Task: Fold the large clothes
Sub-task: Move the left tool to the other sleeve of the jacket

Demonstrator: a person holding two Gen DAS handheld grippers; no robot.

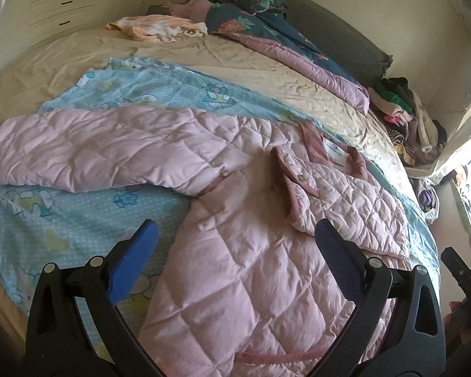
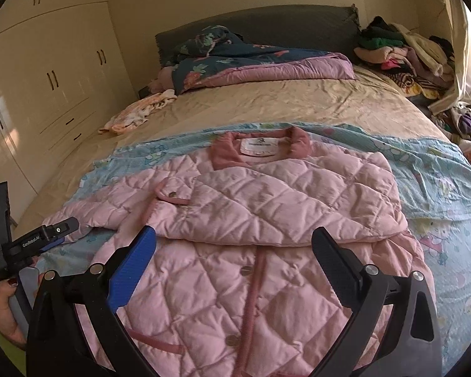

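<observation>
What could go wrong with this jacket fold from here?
The folded-in sleeve lies loose across the pink quilted jacket; lifting the hem may slide it off. The other sleeve stretches out over the blue sheet, so either open tool, left or right, might pinch sheet along with fabric.

Bare sheet (image 2: 267,103) beyond jacket (image 2: 251,220) lies open; clothes pile (image 2: 402,53) crowds far corner.
</observation>
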